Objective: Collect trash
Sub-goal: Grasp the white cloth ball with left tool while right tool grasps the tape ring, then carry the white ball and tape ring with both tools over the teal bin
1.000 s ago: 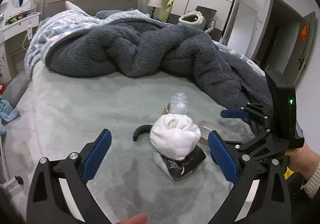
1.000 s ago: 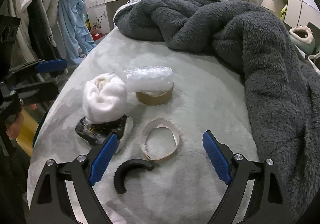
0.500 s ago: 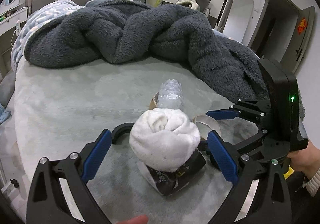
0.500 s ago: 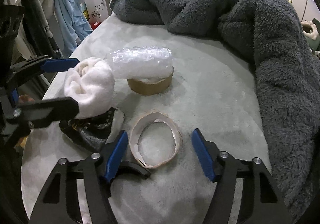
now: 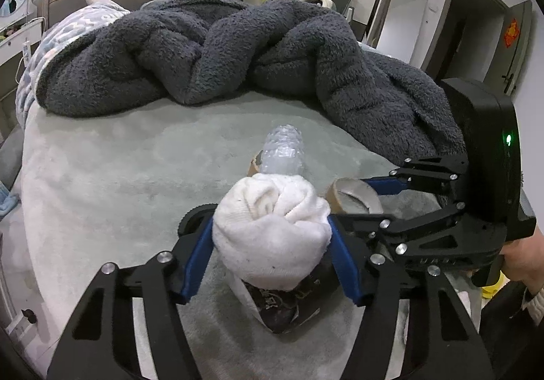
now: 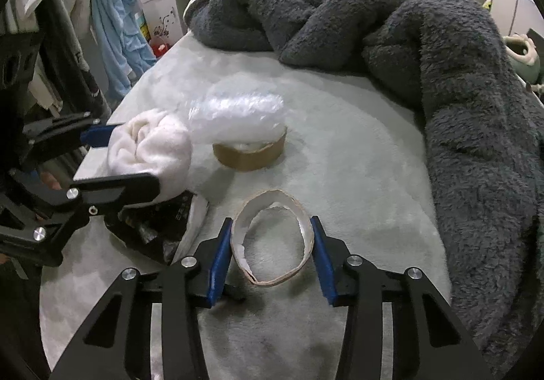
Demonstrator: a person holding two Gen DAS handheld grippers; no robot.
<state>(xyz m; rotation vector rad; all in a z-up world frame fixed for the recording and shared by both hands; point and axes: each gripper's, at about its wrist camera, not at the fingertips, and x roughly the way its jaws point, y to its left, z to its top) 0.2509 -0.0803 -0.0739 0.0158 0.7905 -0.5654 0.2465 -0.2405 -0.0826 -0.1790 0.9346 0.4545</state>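
Through the left wrist camera I have my left gripper (image 5: 272, 252) closed around the rolled white cloth bundle (image 5: 272, 232), both blue pads pressed to its sides; it sits on a crumpled dark printed wrapper (image 5: 282, 303) on the pale grey-green bedsheet (image 5: 102, 176), so I judge this the grasping step, with a straight lift next. Through the right wrist camera, my right gripper (image 6: 272, 252) brackets the flattened cardboard tape ring (image 6: 272, 240), pads touching or almost touching its rim; I can't tell whether it's truly pinched. Beyond it, clear crinkled bubble wrap (image 6: 238, 115) rests on a brown tape roll (image 6: 250, 154). A gentle squeeze should come before raising the ring.
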